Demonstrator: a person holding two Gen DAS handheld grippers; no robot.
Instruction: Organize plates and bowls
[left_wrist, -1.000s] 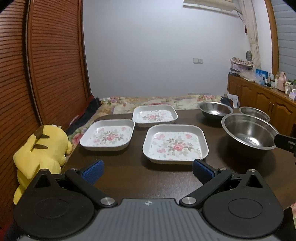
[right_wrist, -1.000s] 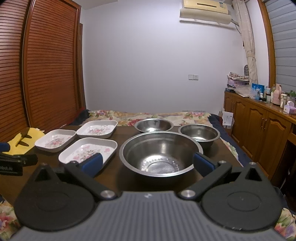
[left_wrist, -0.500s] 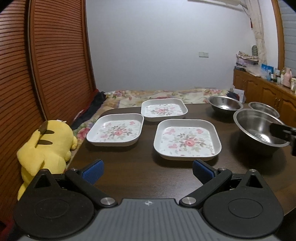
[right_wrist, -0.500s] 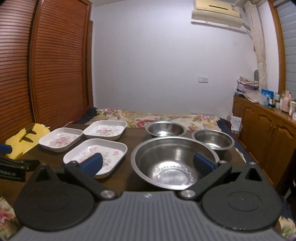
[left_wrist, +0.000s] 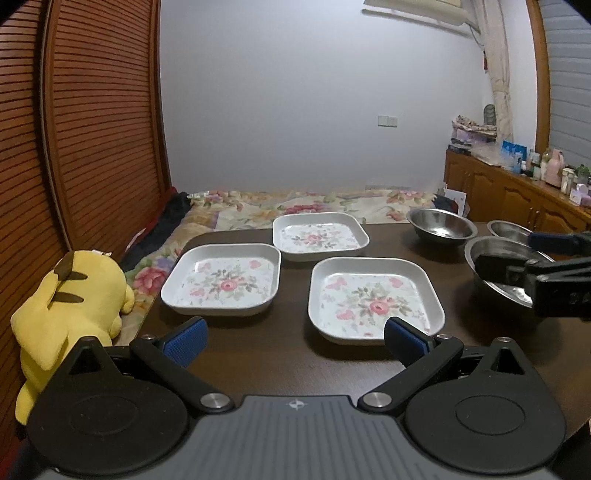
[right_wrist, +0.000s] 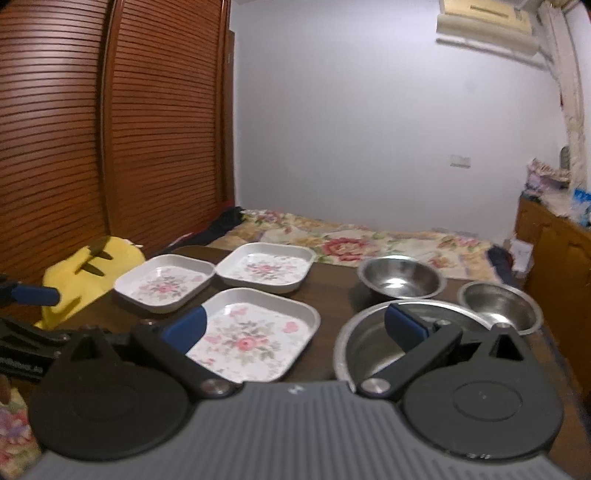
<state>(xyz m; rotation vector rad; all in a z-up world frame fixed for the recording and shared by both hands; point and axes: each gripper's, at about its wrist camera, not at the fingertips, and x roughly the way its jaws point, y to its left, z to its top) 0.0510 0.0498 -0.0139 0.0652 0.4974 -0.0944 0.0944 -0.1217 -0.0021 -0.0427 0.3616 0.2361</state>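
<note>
Three white square floral plates lie on the dark table: a near one (left_wrist: 375, 297) (right_wrist: 255, 332), a left one (left_wrist: 223, 278) (right_wrist: 166, 282) and a far one (left_wrist: 319, 236) (right_wrist: 266, 267). To their right stand three steel bowls: a large near one (left_wrist: 498, 269) (right_wrist: 373, 339), a far one (left_wrist: 441, 223) (right_wrist: 400, 282) and a small right one (left_wrist: 508, 229) (right_wrist: 498, 306). My left gripper (left_wrist: 293, 341) is open, just short of the near plate. My right gripper (right_wrist: 293, 325) is open, its left finger above the near plate, its right finger above the large bowl's rim.
A yellow plush toy (left_wrist: 70, 299) (right_wrist: 83, 273) lies off the table's left edge beside a slatted wooden door (left_wrist: 92, 129). A floral bedspread (left_wrist: 295, 205) lies beyond the table. Wooden cabinets (left_wrist: 517, 195) with clutter line the right wall.
The right gripper has swung left and forward, now straddling the near plate and the large bowl. The left gripper has moved closer to the near plate.
</note>
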